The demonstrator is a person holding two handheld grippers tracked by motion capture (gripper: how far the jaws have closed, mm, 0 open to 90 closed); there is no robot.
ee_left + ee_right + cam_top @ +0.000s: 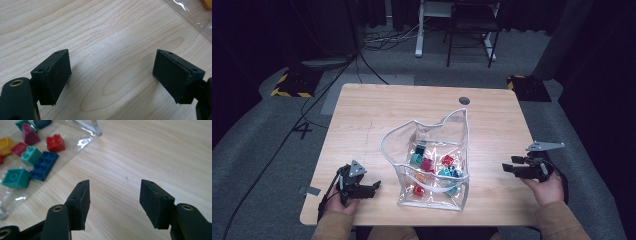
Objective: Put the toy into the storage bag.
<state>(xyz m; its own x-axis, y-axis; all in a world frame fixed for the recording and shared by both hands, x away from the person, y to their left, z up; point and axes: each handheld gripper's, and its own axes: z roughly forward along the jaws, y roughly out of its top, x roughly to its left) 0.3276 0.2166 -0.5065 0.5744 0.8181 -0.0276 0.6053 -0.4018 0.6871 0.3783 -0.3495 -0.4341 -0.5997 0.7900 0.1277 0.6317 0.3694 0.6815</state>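
A clear plastic pouch [432, 160] with a white-trimmed open mouth lies near the middle of the wooden table [362, 115], reaching toward the near edge, and holds a heap of toy building bricks [432, 167] in red, teal, blue, magenta and yellow. No brand, label or writing can be read on the pouch or on the bricks (the studs are too small to show any lettering). The left gripper [374, 187] rests low over the table by the near left corner, just left of the pouch, its jaws spread wide with nothing between them; in the left gripper view they frame bare wood grain, with a corner of the pouch at the upper right. The right gripper [508, 167] hovers at the right edge, near the pouch but apart from it, also released and empty. In the right gripper view, a dark blue brick [43, 166], a red brick [55, 143] and a teal brick [16, 178] lie inside the pouch.
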